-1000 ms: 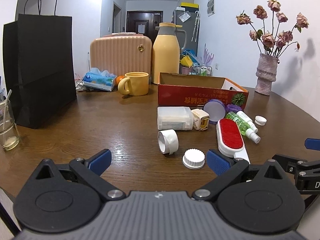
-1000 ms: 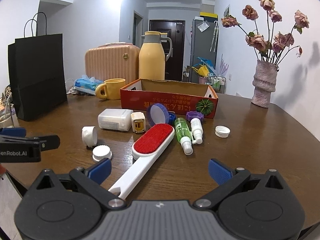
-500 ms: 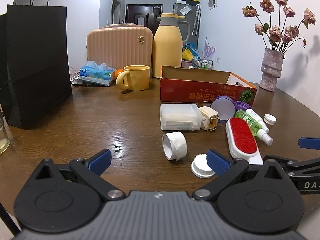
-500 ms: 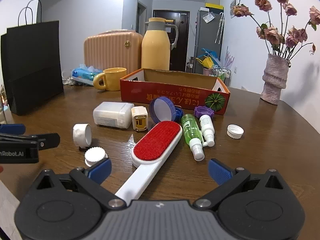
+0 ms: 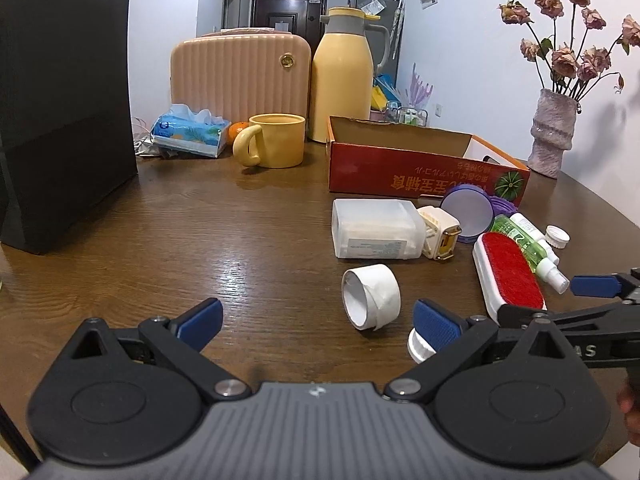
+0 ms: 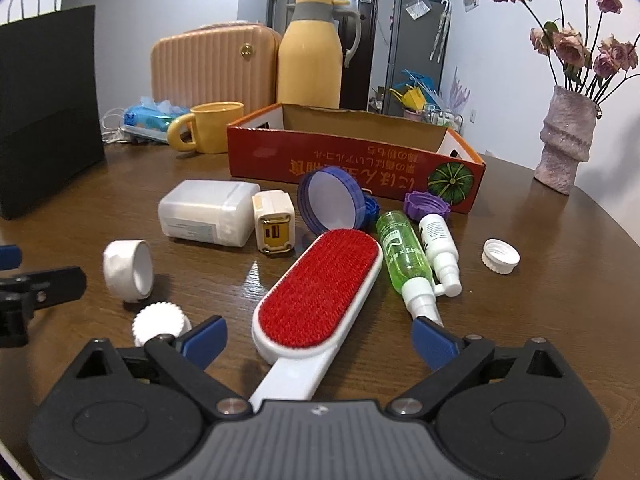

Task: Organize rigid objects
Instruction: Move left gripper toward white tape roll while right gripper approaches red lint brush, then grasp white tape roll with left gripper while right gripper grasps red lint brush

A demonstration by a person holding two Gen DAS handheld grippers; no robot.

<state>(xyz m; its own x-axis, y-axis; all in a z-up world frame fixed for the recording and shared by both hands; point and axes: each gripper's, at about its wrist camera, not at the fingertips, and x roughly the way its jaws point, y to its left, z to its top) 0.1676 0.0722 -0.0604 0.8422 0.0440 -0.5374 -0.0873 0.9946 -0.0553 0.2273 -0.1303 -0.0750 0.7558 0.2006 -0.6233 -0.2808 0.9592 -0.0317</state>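
On the counter [image 6: 540, 320], nearest the right gripper [image 6: 316, 340], the red lint brush [image 6: 320, 292] is lying with its handle running between jaws that have just been closing slightly yet are gaping clear of it; the pick-up is judged in hand, calling next for a squeeze. The left gripper [image 5: 316, 322] is hovering, jaws spread and empty, before the white ring [image 5: 370, 294]. Farther back the red box [image 6: 352, 160] is waiting; only the right view is showing the brush handle.

Home dining room, wooden table [image 5: 240, 240], fridge [image 6: 416, 52], suitcase [image 5: 240, 76]
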